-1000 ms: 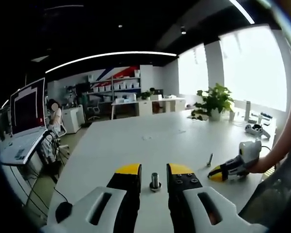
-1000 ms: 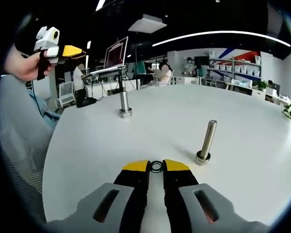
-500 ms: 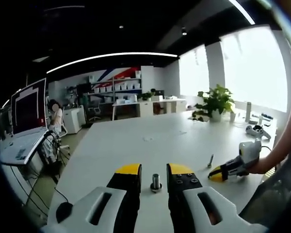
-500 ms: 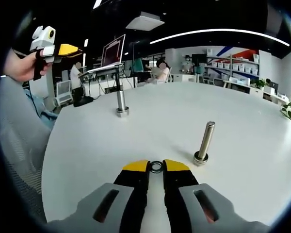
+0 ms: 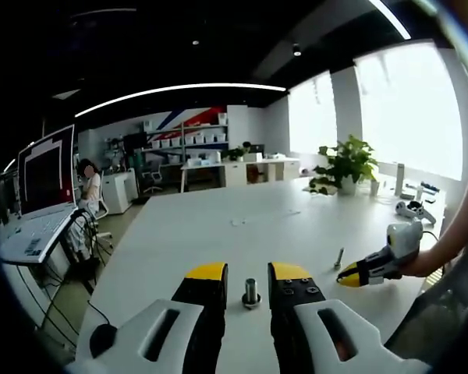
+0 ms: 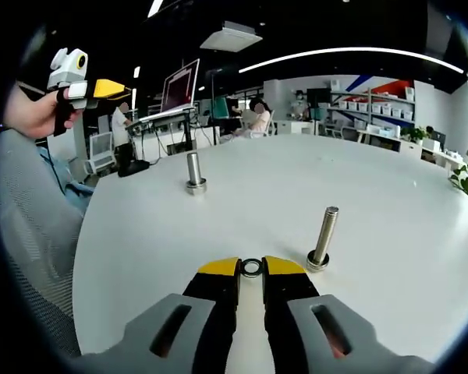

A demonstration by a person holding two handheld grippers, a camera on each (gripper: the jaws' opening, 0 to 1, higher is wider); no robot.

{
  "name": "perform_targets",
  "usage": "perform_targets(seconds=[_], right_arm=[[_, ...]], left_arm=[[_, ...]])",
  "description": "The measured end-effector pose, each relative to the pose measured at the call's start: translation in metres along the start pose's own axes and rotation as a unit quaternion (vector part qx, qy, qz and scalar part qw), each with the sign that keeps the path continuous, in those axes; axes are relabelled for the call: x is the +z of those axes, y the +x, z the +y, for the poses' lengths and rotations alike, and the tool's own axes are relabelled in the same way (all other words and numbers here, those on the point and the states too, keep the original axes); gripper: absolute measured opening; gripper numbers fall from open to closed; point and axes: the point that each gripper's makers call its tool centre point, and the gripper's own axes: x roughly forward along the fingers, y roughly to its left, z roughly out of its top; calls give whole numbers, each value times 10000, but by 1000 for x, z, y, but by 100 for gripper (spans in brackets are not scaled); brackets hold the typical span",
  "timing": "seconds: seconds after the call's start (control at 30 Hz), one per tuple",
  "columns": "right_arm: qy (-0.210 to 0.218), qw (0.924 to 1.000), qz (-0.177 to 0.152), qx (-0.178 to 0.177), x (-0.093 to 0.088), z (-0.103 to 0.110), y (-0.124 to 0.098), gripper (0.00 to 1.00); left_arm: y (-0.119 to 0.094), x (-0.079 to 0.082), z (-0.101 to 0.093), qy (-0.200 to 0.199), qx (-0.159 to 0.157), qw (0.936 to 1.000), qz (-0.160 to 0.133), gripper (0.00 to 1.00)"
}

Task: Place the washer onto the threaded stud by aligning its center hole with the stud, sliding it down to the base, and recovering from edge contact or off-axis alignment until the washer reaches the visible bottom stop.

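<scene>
i'm carrying the washer (image 6: 251, 268) clenched in my right gripper (image 6: 251, 269); left gripper (image 5: 247, 274) released. next, centre it over the stud (image 6: 321, 238) at 2 o'clock.

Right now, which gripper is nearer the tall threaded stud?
Right. The right gripper, holding the washer, sits just beside the tall stud. The left gripper is held up off the table, beyond the short stud.

washer (image 6: 251, 268): rim partly covered by the yellow tips of the right tongs (image 6: 251, 267)
far stud (image 5: 338, 257): too small to make out any thread
person (image 5: 86, 184): distant, blurred
worktop (image 5: 218, 234): near edge hidden behind the left tongs (image 5: 248, 273)
</scene>
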Motion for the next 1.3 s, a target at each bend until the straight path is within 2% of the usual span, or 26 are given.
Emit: perform_targets(seconds=[0.4, 0.87, 1.1, 1.3], right_arm=[[6, 9996, -227, -152, 20, -13, -5, 13], [-227, 9971, -579, -436, 56, -38, -19, 13], [-254, 9967, -530, -563, 57, -49, -21, 13], [-276, 9971, -409, -582, 51, -51, -17, 13]], left_arm=[[0, -1, 0, 11, -4, 10000, 17, 19], [0, 1, -1, 9, -10, 10000, -10, 19], [-1, 3, 1, -13, 17, 10000, -55, 19], [-2, 3, 1, -20, 21, 10000, -57, 19]])
